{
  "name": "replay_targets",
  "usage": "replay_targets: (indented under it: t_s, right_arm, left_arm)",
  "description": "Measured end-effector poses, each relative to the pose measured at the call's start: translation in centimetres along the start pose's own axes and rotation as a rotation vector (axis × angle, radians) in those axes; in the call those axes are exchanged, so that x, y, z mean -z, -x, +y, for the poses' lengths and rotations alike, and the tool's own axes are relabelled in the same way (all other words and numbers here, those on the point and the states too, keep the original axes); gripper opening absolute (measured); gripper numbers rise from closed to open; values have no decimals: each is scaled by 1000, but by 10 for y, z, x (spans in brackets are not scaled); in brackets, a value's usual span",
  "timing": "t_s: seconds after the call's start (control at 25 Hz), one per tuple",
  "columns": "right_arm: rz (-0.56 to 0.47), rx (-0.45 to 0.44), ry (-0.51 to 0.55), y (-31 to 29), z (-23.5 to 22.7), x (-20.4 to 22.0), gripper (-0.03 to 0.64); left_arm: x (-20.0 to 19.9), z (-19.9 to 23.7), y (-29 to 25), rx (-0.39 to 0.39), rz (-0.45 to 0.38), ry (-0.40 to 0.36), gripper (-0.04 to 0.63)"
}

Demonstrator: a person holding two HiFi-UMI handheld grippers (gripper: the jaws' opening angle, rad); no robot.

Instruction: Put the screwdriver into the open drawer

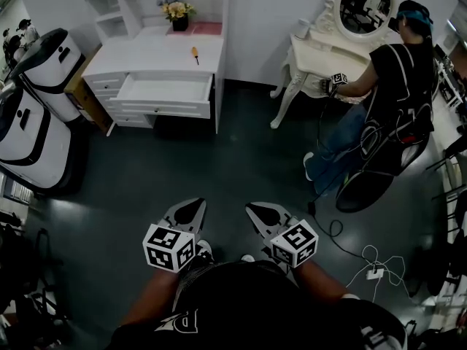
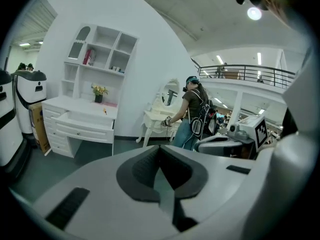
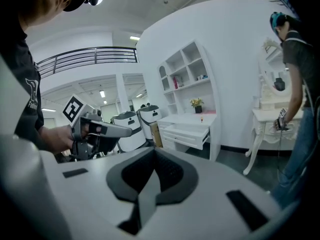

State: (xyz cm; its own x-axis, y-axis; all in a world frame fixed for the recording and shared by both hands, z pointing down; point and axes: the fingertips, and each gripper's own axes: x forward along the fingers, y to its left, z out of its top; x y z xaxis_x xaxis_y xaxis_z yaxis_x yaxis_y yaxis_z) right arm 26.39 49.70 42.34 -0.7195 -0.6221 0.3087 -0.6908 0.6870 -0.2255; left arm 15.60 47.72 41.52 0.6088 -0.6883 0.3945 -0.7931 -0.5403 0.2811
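The screwdriver (image 1: 195, 54), orange-handled, lies on top of the white desk (image 1: 160, 49) far ahead of me, beside the wall. It shows small in the left gripper view (image 2: 105, 111) and in the right gripper view (image 3: 202, 119). Below it, the top drawer (image 1: 164, 93) stands pulled open and looks empty. My left gripper (image 1: 191, 211) and right gripper (image 1: 263, 214) hover side by side over the dark floor close to my body, several steps from the desk. Both are shut with nothing between the jaws, as the left gripper (image 2: 160, 149) and the right gripper (image 3: 154, 151) show in their own views.
Two white and black machines (image 1: 36, 108) stand at the left beside the desk. A person (image 1: 394, 100) sits at a white vanity table (image 1: 321, 57) with an oval mirror at the right. Cables (image 1: 372, 268) lie on the floor at the right. A flower pot (image 1: 179, 13) stands on the desk.
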Motion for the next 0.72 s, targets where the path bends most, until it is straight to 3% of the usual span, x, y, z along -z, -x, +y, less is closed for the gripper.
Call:
replay_targets:
  t_s: [0.44,0.72]
  right_arm:
    - [15,41,0,-53,11,-16,9]
    - [3,65,1,-89,22,-28,9]
  left_arm:
    - [-13,52,7,28,20,-53,15]
    - [-26,92,15,63,6,-4,15]
